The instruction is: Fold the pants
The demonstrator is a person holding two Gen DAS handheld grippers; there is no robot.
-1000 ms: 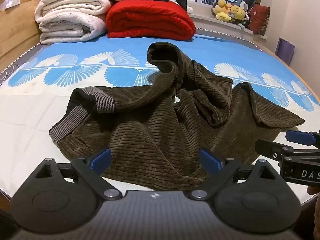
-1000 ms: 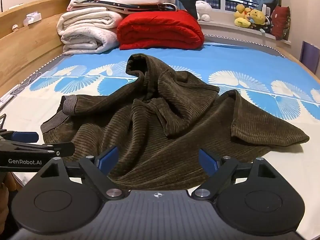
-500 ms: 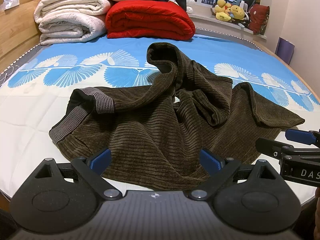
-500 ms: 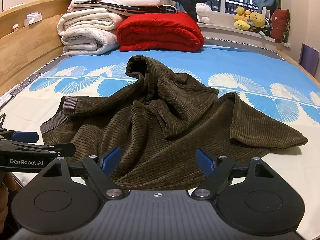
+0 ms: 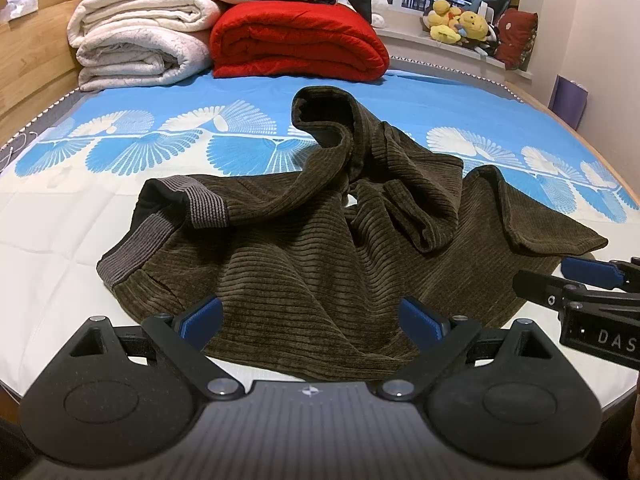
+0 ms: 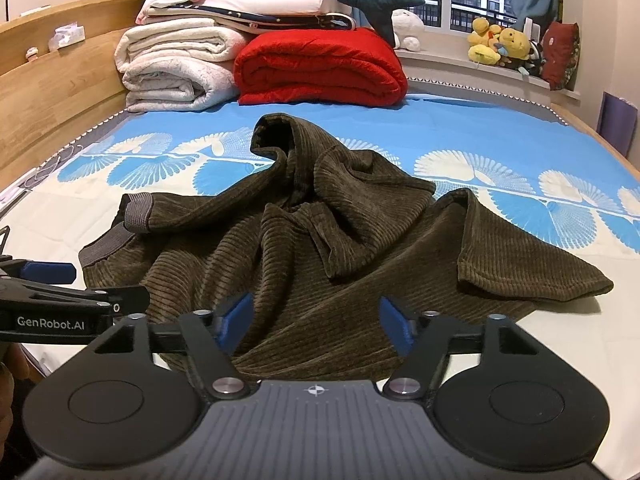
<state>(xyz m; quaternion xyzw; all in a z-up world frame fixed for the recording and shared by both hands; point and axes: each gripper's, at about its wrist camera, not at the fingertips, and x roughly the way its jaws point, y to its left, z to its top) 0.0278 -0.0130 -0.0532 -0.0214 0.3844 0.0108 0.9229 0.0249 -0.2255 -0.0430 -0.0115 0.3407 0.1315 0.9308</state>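
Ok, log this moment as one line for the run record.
stage: pre-grasp | pants: crumpled on bed, unfolded | left tool: open, empty, at near hem | right tool: open, empty, at near hem

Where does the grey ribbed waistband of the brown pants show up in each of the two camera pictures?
Left wrist view: waistband lies left of centre, at the pants' left edge.
Right wrist view: waistband lies far left, above the other tool.
Shared landmark: the red blanket at the back of the bed.

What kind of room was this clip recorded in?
Most likely a home bedroom: the brown pants lie crumpled on a bed with a wooden headboard, folded blankets stacked at its far end and plush toys on the windowsill.
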